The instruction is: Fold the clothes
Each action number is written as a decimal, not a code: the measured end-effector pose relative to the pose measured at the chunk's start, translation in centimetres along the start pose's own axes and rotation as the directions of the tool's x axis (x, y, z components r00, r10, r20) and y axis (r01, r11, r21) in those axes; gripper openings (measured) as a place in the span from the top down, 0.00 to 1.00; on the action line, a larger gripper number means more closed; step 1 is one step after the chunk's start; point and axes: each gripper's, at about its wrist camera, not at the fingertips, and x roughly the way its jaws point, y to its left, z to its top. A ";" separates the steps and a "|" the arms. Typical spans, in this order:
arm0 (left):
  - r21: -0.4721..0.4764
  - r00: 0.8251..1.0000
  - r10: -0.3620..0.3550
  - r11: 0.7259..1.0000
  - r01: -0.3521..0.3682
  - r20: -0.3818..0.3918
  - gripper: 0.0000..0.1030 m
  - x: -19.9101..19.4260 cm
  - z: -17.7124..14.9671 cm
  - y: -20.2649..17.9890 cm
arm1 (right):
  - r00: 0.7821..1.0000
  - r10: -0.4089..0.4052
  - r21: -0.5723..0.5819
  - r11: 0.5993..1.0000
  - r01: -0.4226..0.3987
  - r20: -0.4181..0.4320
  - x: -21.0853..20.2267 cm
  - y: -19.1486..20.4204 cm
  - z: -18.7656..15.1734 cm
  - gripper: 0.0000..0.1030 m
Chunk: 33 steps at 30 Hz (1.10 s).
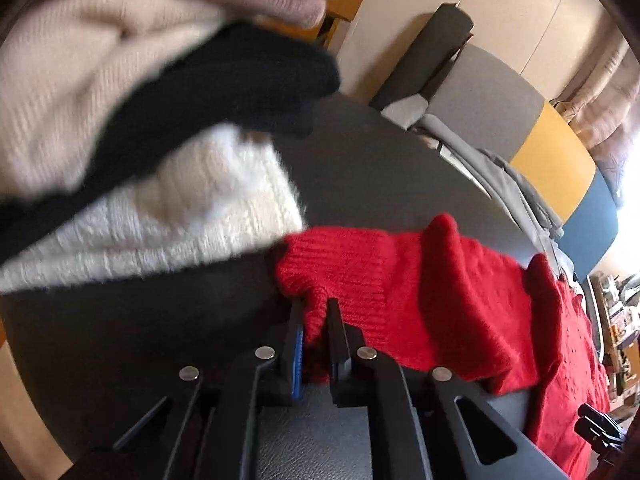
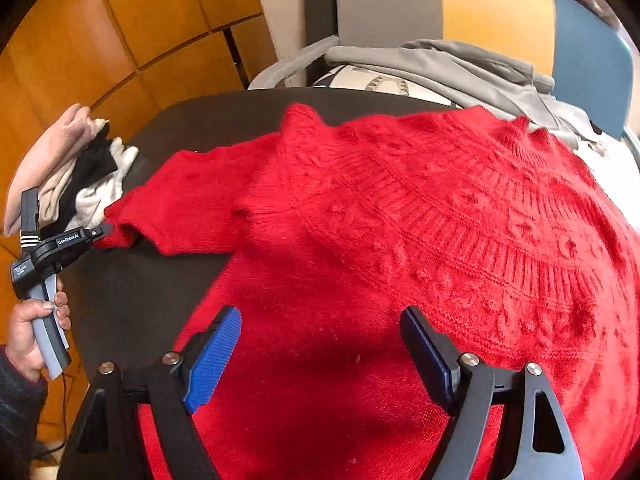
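Observation:
A red knit sweater lies spread on the dark round table. Its left sleeve stretches out toward the table's left side. My left gripper is shut on the sleeve's cuff, and it also shows in the right wrist view, held by a hand. My right gripper is open and empty, hovering over the sweater's lower body, with its blue pads apart.
A pile of folded knitwear, pink, cream, black and white, sits at the table's left edge. Grey clothes lie on chairs behind the table. An orange panelled wall stands at the left.

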 end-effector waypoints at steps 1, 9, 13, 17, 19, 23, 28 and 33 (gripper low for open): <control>0.006 1.000 0.005 1.000 -0.005 0.023 0.93 -0.5 0.2 -0.2 | 1.000 -0.002 0.005 1.000 0.002 0.001 0.0 -0.2 0.0 0.20; 0.163 0.946 0.167 0.962 -0.218 0.279 0.93 -8.8 2.2 -1.3 | 1.000 0.004 0.014 1.000 -0.004 0.016 0.5 -0.8 1.0 0.20; 0.209 0.932 0.265 0.925 -0.318 0.249 0.93 -7.3 1.5 -0.1 | 1.000 0.021 0.035 0.999 -0.021 0.004 1.8 -1.1 1.6 0.20; 0.213 0.913 0.322 0.902 -0.376 0.249 0.93 -6.5 1.0 0.8 | 1.000 0.018 0.030 0.999 -0.018 -0.007 2.6 -1.1 2.1 0.20; 0.230 0.909 0.330 0.892 -0.388 0.255 0.92 -6.2 1.0 0.7 | 1.000 0.013 0.027 1.000 -0.012 -0.008 2.8 -1.2 2.5 0.20; 0.250 0.915 0.327 0.889 -0.383 0.238 0.83 -5.8 0.6 0.7 | 1.000 -0.001 0.024 1.000 0.002 -0.031 4.1 -1.4 3.0 0.19; 0.223 0.917 0.319 0.901 -0.371 0.240 0.80 -6.4 0.8 1.5 | 1.000 -0.003 -0.021 1.000 0.002 -0.028 4.1 -0.6 2.9 0.12; 0.208 0.923 0.302 0.913 -0.352 0.238 0.79 -7.7 -0.2 1.4 | 0.995 0.047 0.042 0.998 -0.050 0.087 0.5 -1.7 1.2 0.12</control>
